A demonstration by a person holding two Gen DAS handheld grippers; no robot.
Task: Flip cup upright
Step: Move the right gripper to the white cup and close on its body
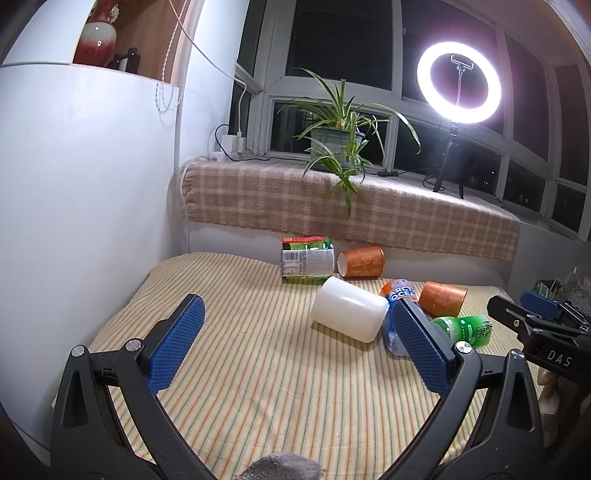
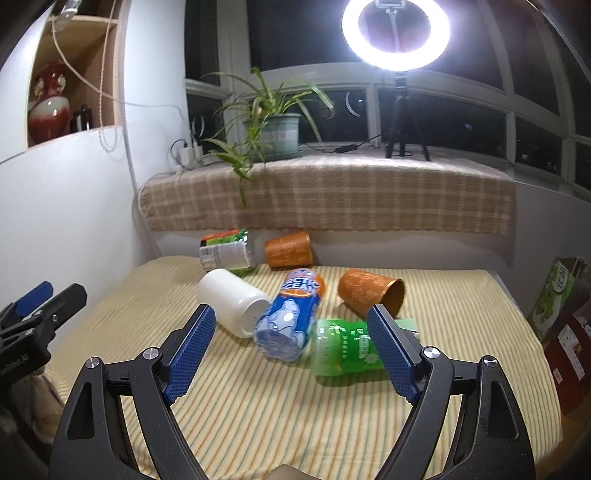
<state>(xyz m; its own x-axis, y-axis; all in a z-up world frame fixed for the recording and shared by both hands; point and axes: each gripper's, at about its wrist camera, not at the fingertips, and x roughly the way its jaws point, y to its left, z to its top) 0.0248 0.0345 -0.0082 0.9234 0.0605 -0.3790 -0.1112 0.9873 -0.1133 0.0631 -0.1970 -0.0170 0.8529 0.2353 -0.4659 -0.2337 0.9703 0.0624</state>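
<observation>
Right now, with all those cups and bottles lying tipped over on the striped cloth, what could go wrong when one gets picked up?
The white cup touches the blue bottle, which touches the green bottle; lifting one may roll the others. The nearer orange cup lies close behind the green bottle, so open jaws could bump both. The soft striped cloth may let a righted cup wobble.

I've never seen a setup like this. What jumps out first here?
A glowing ring light on the windowsill above a striped cloth strewn with toppled containers: a white cup, two orange cups and bottles. In front, the open right gripper frames them.
</observation>
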